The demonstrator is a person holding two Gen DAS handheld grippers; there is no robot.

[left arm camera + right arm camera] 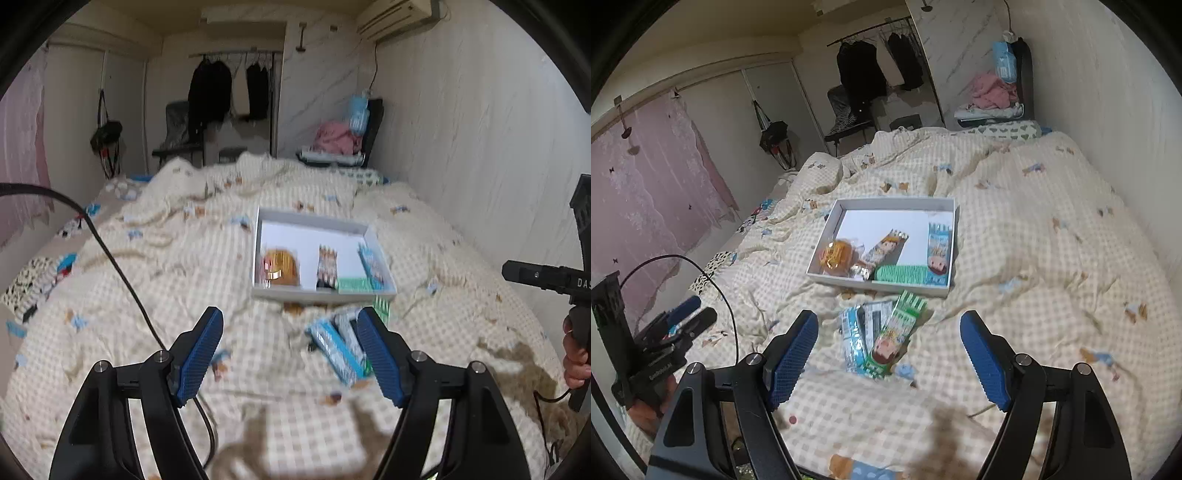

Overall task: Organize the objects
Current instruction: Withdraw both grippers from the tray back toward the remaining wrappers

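A shallow white box [266,216] [951,201] lies on the bed and holds an orange packet [282,264] [836,254], two printed snack packs [328,264] [886,245] and a green pack [352,284] [901,274]. In front of the box several loose snack packs [336,343] [882,334] lie on the bedspread. My left gripper [290,330] hangs open above the spread with nothing between its blue pads. Just as empty, my right gripper [890,332] stands open over the loose packs, apart from them. The other gripper shows at each view's edge.
A cream checked bedspread [147,288] [1034,258] covers the bed, rumpled toward the far end. A black cable [110,254] crosses it on the left. A wall runs along the bed's right side. Beyond the bed stand a chair with pink clothes [993,92] and a clothes rail.
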